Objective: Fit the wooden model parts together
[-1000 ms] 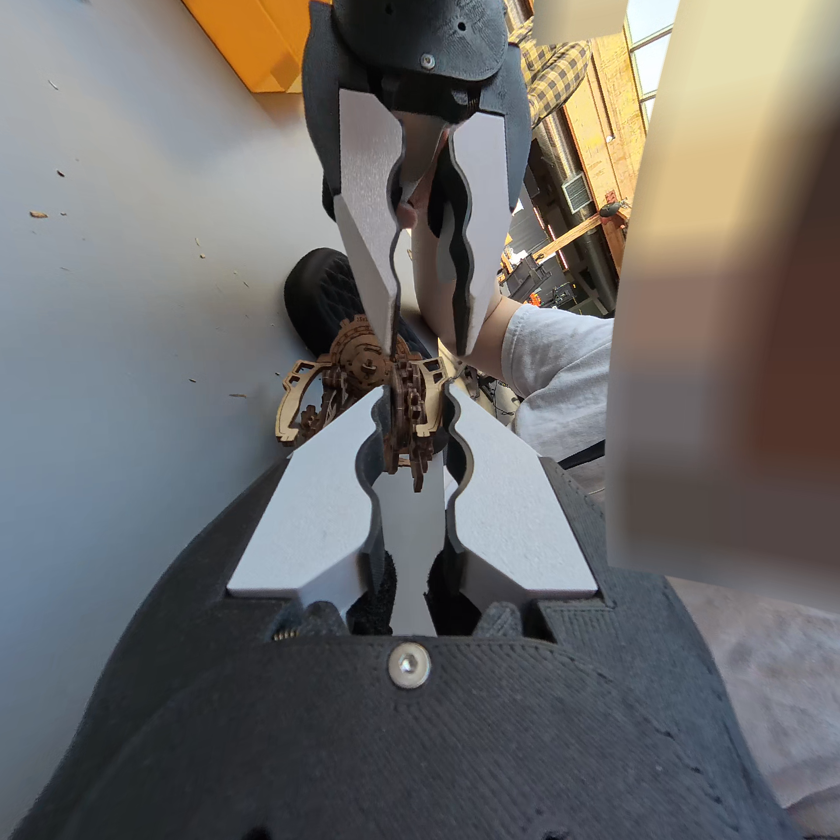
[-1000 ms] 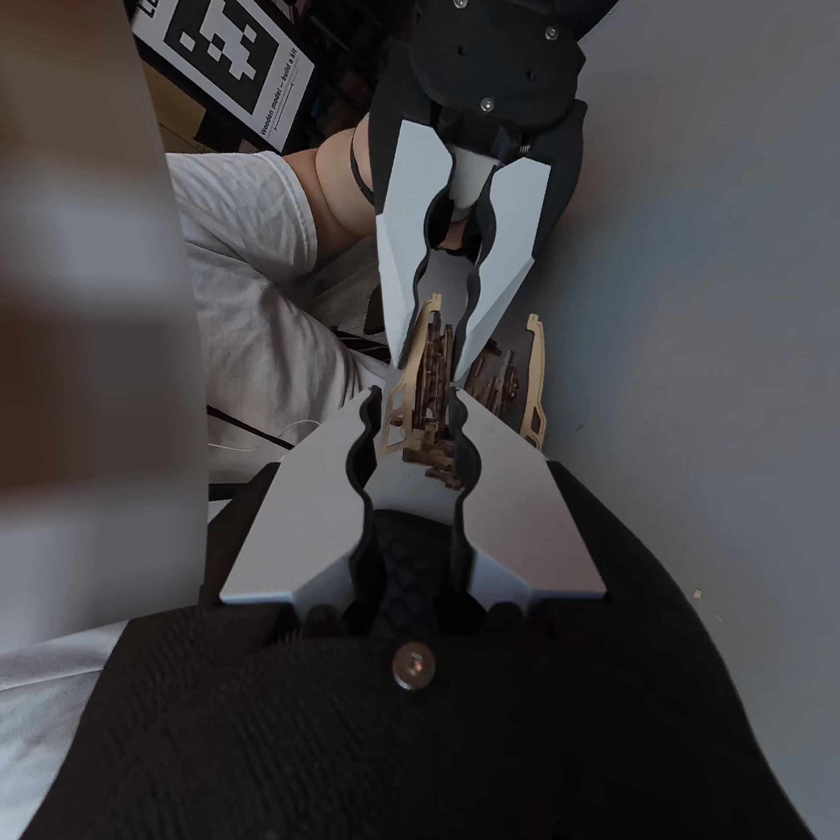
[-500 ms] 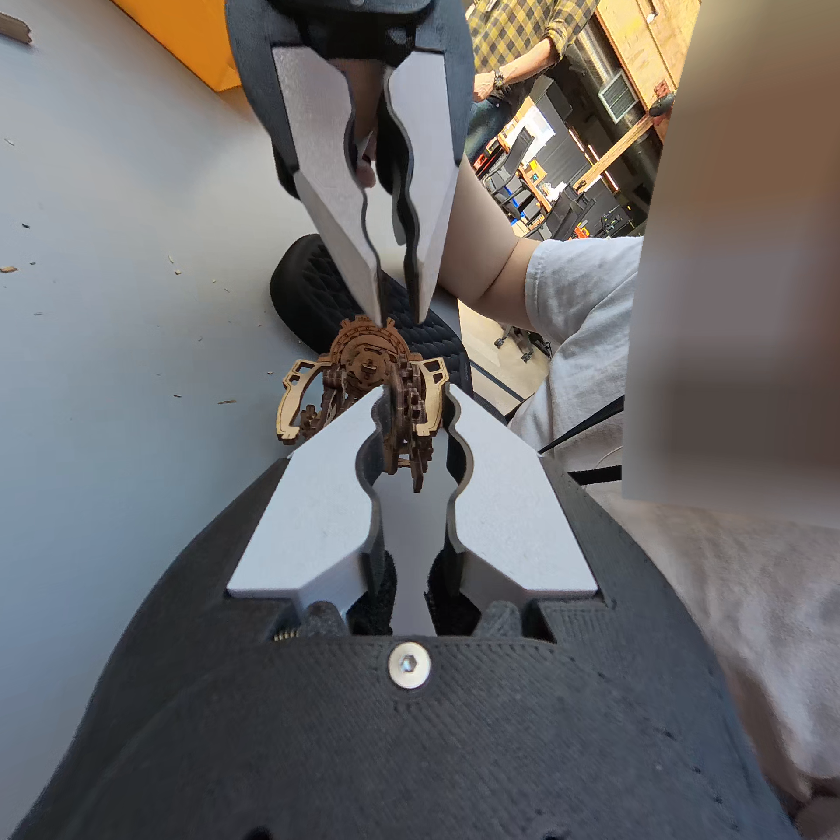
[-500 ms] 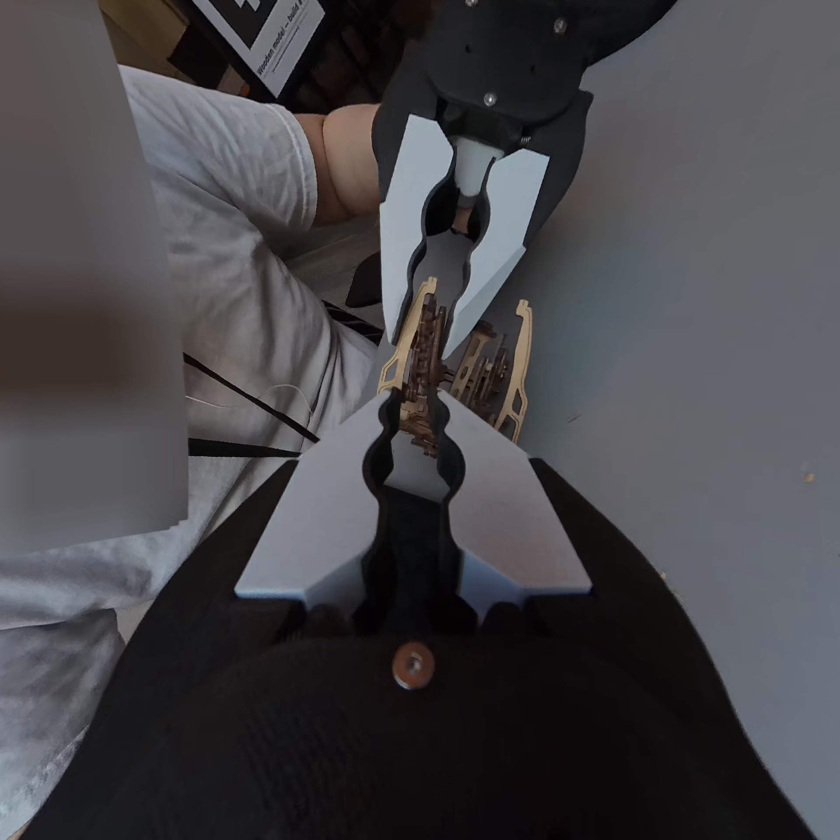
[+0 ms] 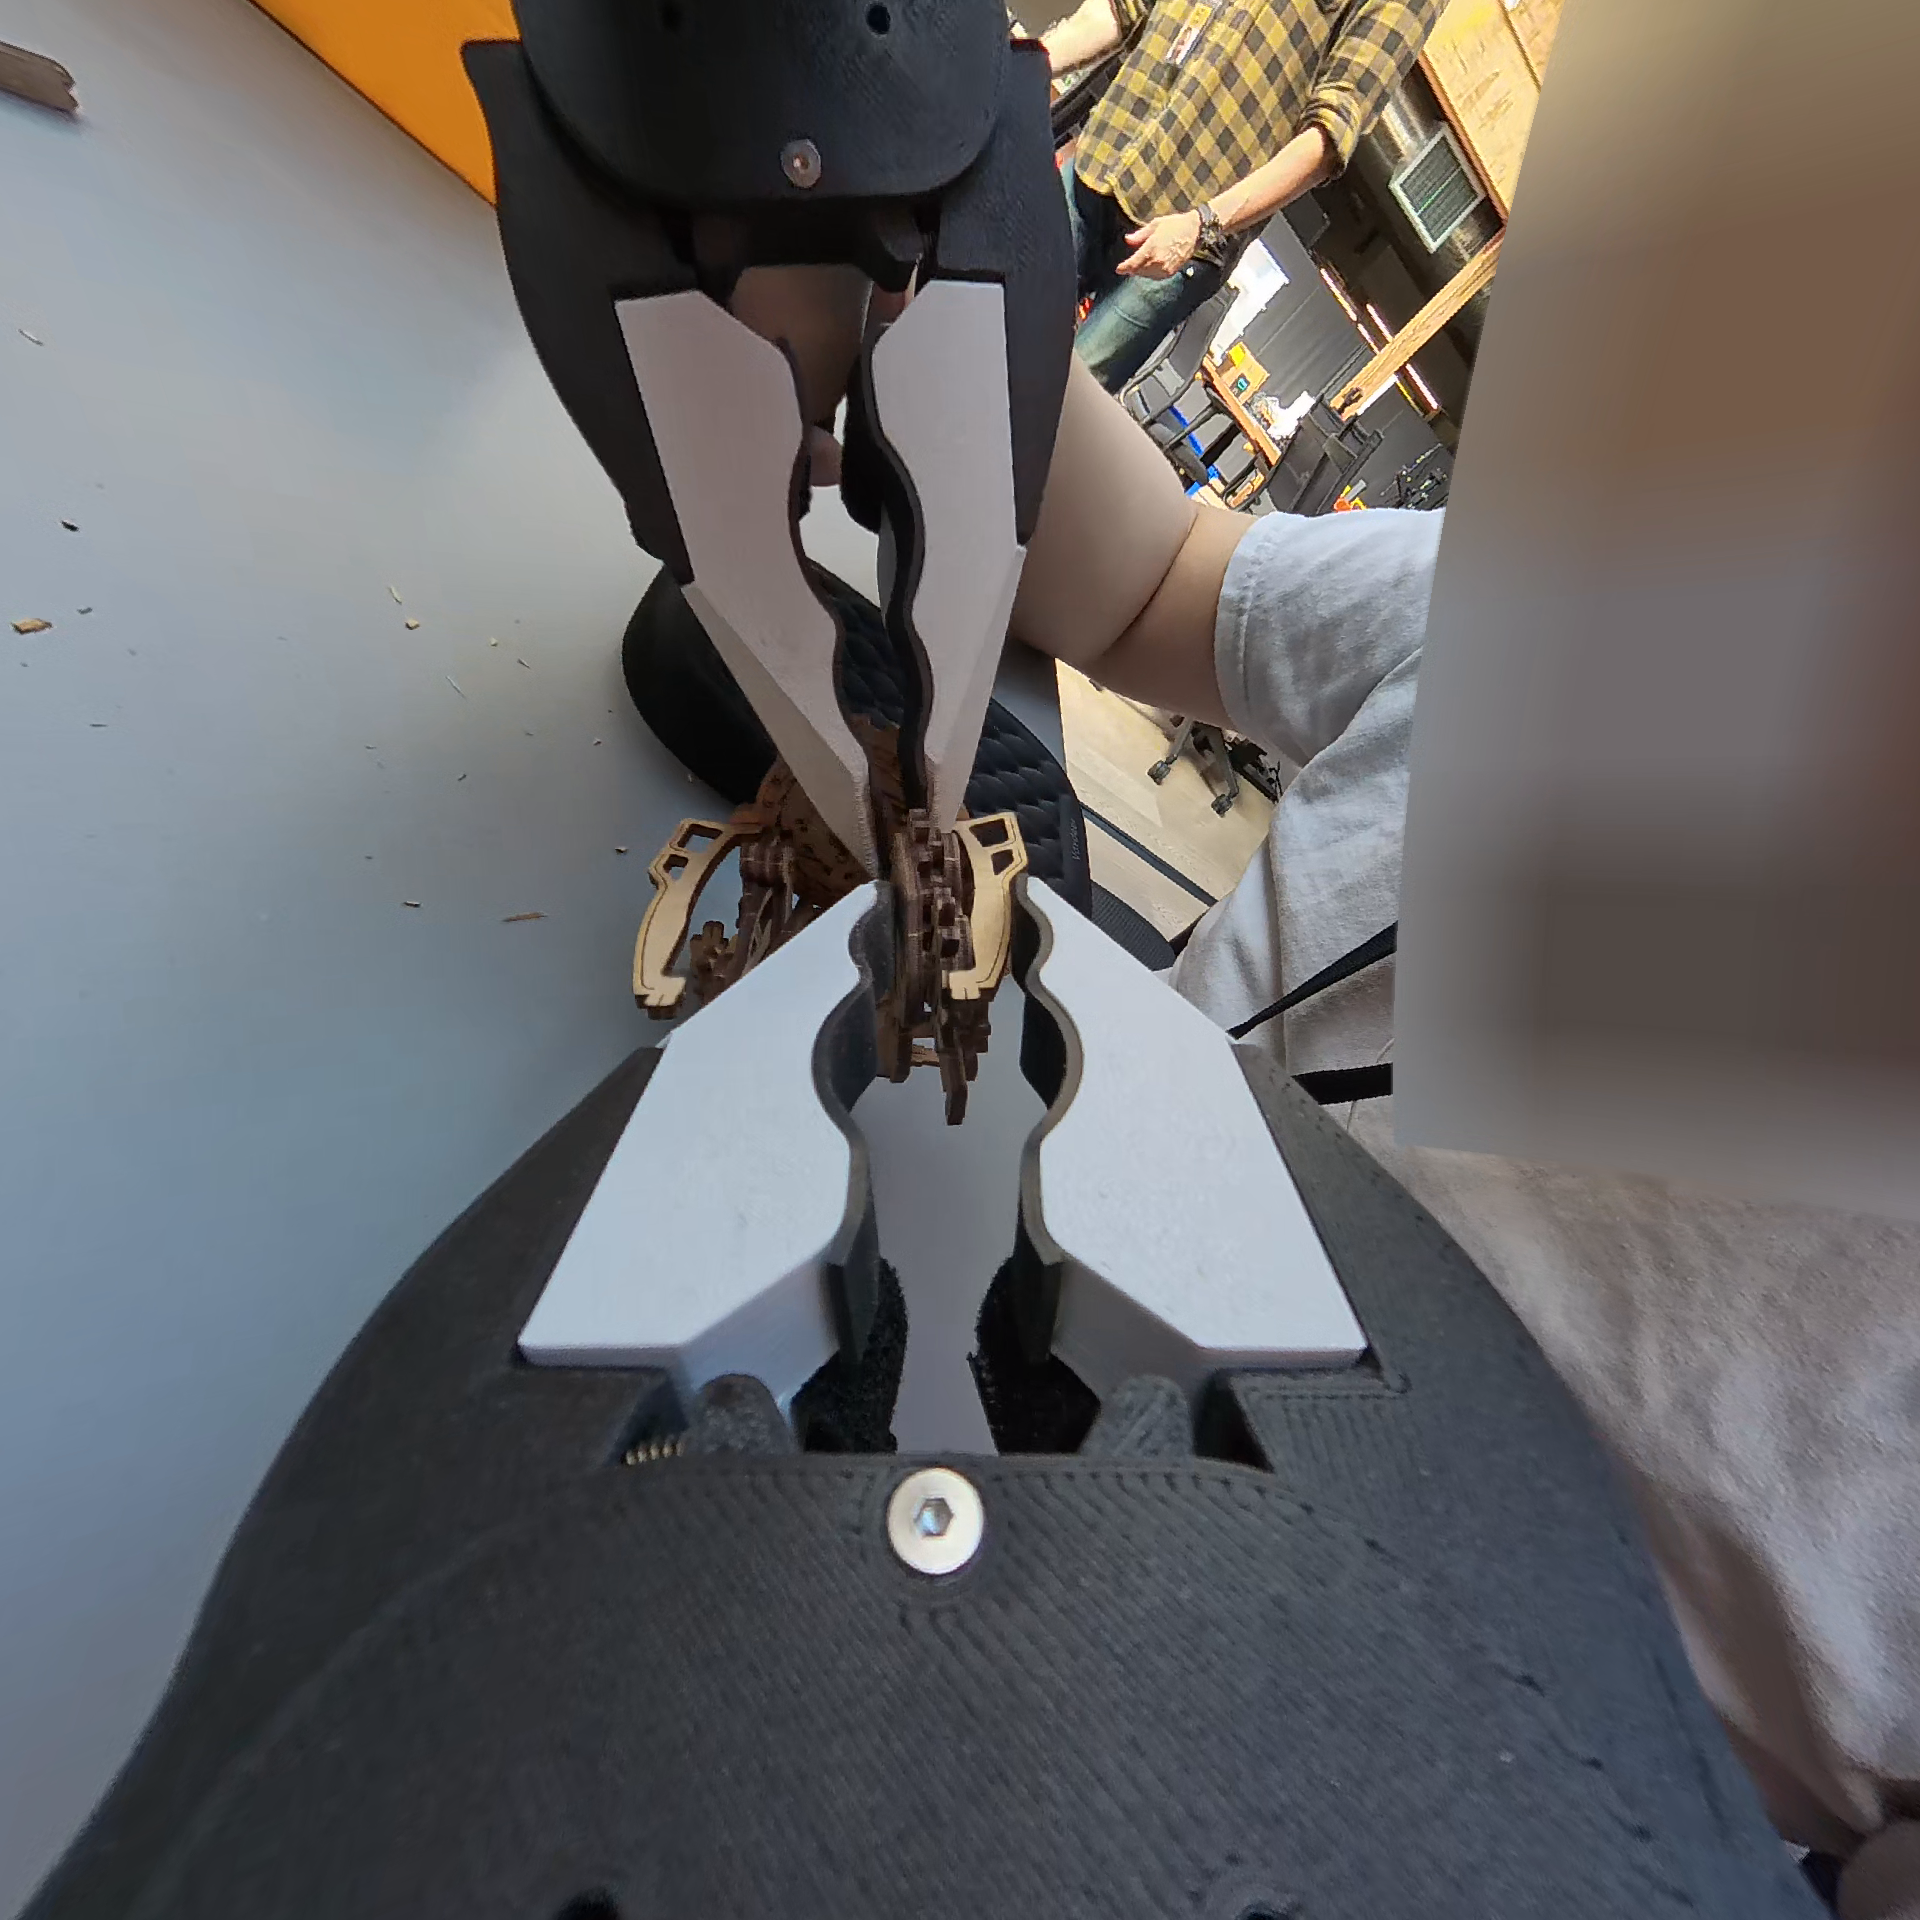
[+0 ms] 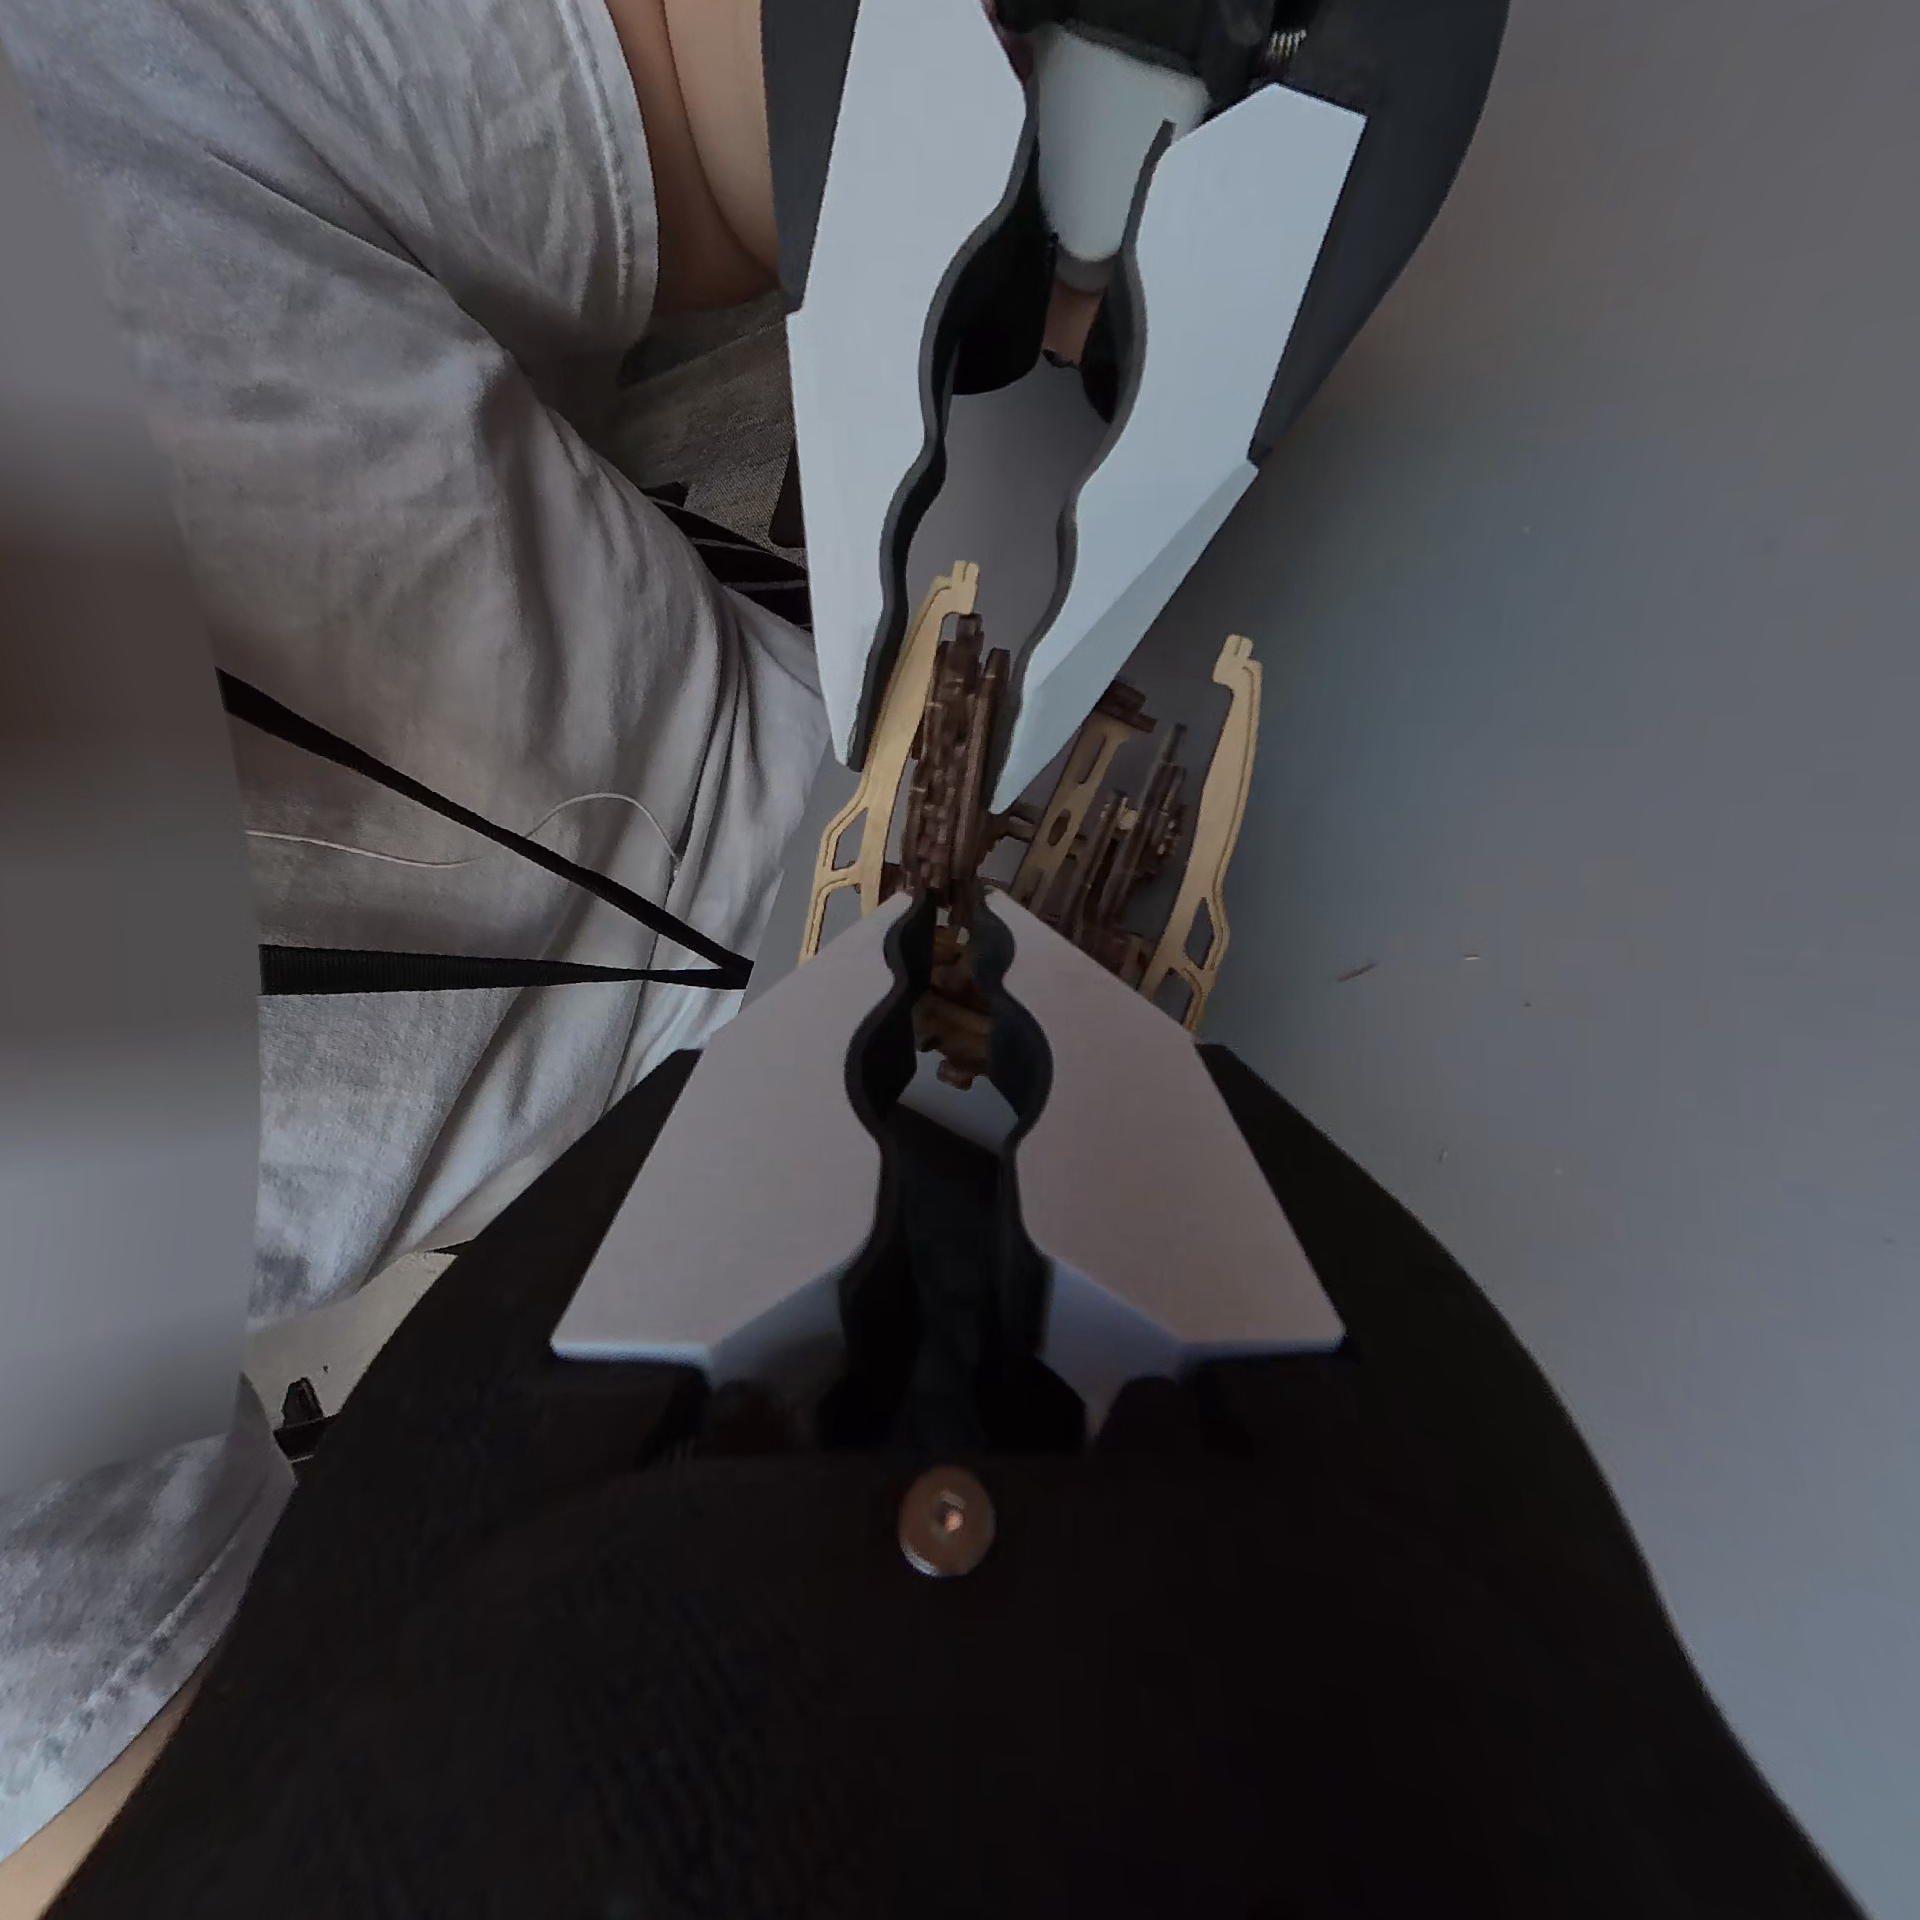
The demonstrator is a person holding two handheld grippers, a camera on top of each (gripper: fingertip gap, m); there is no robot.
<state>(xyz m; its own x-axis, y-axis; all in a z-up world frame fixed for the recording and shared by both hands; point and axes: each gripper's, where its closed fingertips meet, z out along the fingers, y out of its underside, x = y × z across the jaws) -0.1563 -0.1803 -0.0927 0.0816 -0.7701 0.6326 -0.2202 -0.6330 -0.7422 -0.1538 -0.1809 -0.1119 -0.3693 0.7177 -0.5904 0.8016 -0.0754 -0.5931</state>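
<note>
The wooden model [image 5: 707, 894], pale side frames with dark brown gears between them, is held in the air over the grey table [image 5: 260, 727]. My left gripper [image 5: 951, 894] is shut on the model's near gear stack. My right gripper [image 5: 899, 821] comes down from above, its jaws nearly closed on the gear stack at the model's top. In the right wrist view my right gripper [image 6: 951, 904] pinches the dark gear stack [image 6: 956, 769], and my left gripper [image 6: 925, 779] grips the same stack from the opposite side. The model's other frame [image 6: 1226, 810] sticks out to the right.
An orange box [image 5: 416, 104] stands at the table's far edge. A black mesh chair [image 5: 717, 707] is behind the model. Small wood chips [image 5: 31, 625] lie on the table. A person in a plaid shirt [image 5: 1226, 104] stands in the background. My white sleeve [image 6: 416, 520] is left. My left and right fingertips are right by each other.
My right gripper has moved down onto the model and its jaws have narrowed onto the gear stack. My left gripper keeps its hold on the model.
</note>
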